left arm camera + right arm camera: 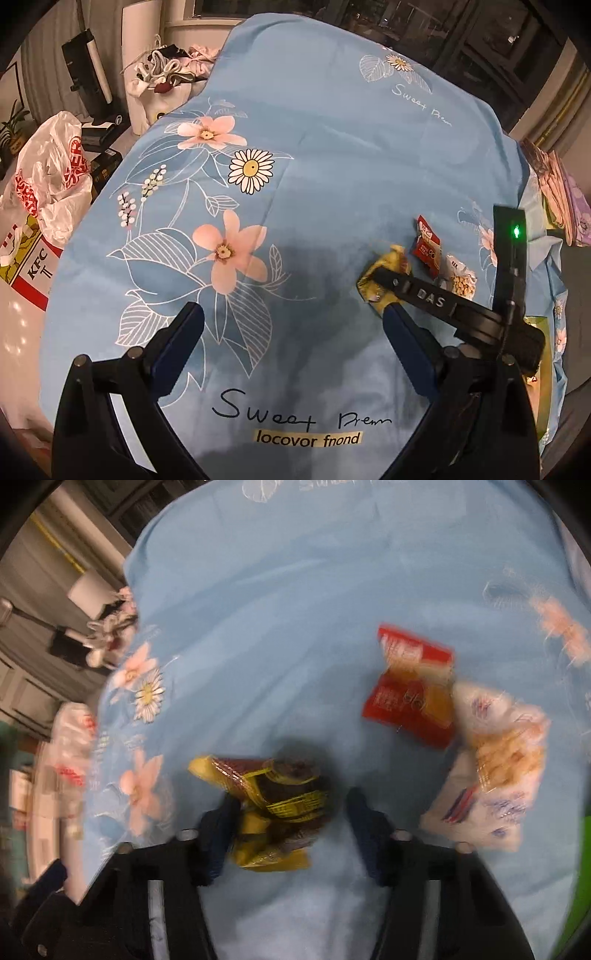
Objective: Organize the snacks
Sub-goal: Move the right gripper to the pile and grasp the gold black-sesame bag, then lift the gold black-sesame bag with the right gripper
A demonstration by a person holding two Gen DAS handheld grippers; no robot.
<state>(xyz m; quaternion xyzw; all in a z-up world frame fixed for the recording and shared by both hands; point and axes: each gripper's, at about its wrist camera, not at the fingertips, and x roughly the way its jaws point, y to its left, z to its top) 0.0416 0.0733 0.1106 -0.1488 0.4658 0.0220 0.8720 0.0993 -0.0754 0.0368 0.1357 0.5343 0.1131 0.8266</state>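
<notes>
Three snack packets lie on a blue floral bedsheet (325, 155). A yellow and brown packet (273, 805) sits between the open fingers of my right gripper (291, 816), close to the left finger; it also shows in the left wrist view (384, 273), under the right gripper's black arm (428, 297). A red packet (413, 690) (428, 240) and a white clear packet of yellow pieces (495, 760) (460, 277) lie beyond it to the right. My left gripper (291, 314) is open and empty above the sheet's flower print.
A KFC box (33, 266) and a white plastic bag (51, 177) lie off the sheet's left edge. A white tote bag (162, 81) stands at the back left. Folded patterned cloth (561, 192) lies at the right edge. Something green (576, 878) borders the right.
</notes>
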